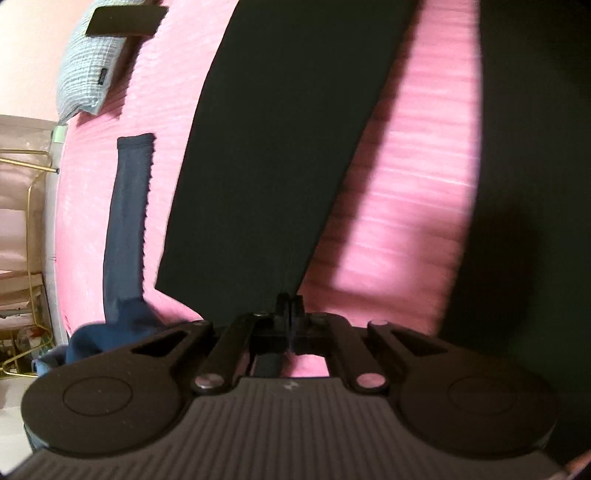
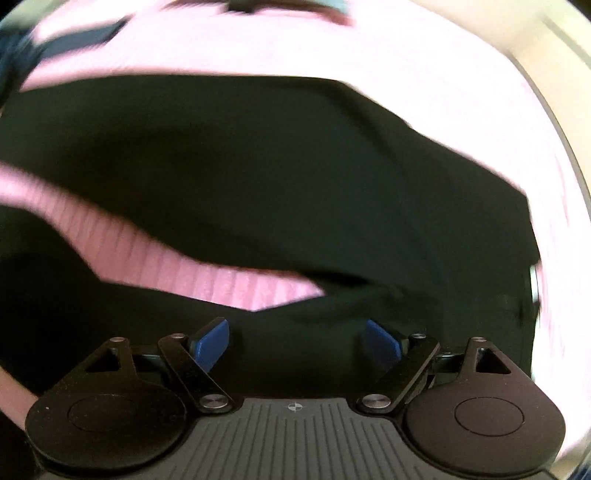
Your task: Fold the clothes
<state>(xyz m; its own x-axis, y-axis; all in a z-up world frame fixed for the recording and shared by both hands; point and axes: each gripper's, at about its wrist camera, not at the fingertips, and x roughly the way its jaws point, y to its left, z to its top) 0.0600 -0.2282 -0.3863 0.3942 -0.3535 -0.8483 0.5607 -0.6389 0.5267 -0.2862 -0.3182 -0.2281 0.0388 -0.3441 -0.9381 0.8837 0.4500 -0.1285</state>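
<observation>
Black trousers (image 1: pixel 273 147) lie spread on a pink ribbed bedspread (image 1: pixel 406 184), one leg running away from me in the left wrist view. My left gripper (image 1: pixel 290 310) is shut at the near hem of that leg, and a dark strip of the cloth shows below its closed fingers. In the blurred right wrist view the same black trousers (image 2: pixel 258 166) fill the middle, with a band of pink between two parts of them. My right gripper (image 2: pixel 297 343) is open just over the black cloth, and its blue pads (image 2: pixel 212 345) stand wide apart with nothing pressed between them.
A dark blue garment (image 1: pixel 125 221) lies stretched out left of the trouser leg. Farther back sit a pale blue checked pillow (image 1: pixel 88 70) and a flat black piece (image 1: pixel 125 22). A gold wire rack (image 1: pixel 29 184) stands beyond the bed's left edge.
</observation>
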